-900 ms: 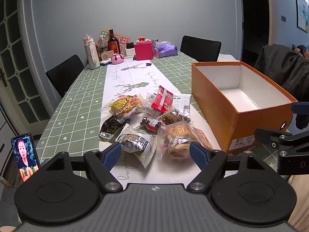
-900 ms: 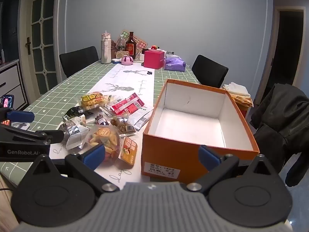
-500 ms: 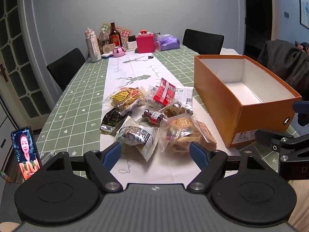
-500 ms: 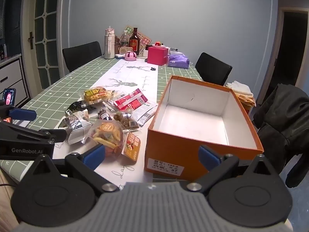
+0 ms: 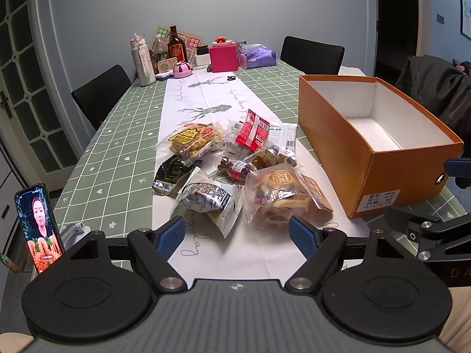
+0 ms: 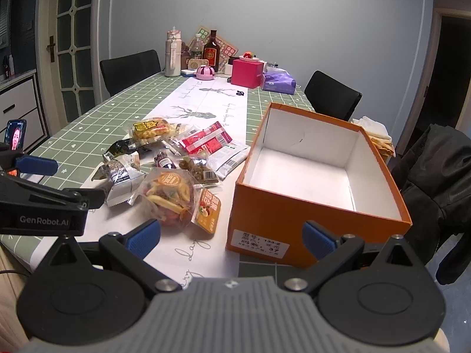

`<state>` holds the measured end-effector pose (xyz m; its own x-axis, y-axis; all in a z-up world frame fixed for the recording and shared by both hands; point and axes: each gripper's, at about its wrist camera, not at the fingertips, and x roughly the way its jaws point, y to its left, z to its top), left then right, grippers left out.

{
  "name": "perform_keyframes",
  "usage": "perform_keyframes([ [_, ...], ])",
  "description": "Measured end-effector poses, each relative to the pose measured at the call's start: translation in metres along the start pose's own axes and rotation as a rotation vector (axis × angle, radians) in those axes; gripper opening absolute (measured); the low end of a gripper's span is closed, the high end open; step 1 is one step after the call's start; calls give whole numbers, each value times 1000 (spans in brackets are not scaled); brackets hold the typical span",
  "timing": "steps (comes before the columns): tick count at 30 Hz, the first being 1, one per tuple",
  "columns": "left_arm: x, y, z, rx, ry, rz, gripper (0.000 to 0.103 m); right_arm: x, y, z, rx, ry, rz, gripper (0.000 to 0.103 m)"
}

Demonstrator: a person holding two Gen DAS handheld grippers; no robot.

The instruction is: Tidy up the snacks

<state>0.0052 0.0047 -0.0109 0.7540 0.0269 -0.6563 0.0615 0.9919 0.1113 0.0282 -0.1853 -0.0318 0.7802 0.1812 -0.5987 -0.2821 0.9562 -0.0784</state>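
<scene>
Left gripper (image 5: 237, 232) open, blue pads spread wide, nothing between them, hovering at the near table edge just short of the snack pile. Right gripper (image 6: 232, 239) also open and empty, lined up on the near front corner of the orange cardboard box (image 6: 282, 206). Box sits on the green checked tablecloth (image 5: 114, 153) to the right of the snacks, lid off, white inside, nothing in it. Snacks all in one heap on the white table runner (image 5: 203, 100): clear bag of mixed chips with an orange round label (image 5: 276, 197) nearest, touching a black-and-white printed packet (image 5: 206, 198); dark green packet (image 5: 170, 172) behind that; yellow-label biscuit pack (image 5: 191, 139) and red-and-white packet (image 5: 253, 131) at the back. Phone (image 5: 38, 226) propped upright at the left table edge, screen lit. Bottles, pink box (image 5: 223, 56) and purple tissue pack (image 5: 257, 56) at the far end.
</scene>
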Motion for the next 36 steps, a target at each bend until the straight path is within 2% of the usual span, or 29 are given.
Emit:
perform_keyframes([
  [36, 3, -2, -1, 1, 3, 1, 94, 8, 9, -3, -37, 40, 16, 100],
])
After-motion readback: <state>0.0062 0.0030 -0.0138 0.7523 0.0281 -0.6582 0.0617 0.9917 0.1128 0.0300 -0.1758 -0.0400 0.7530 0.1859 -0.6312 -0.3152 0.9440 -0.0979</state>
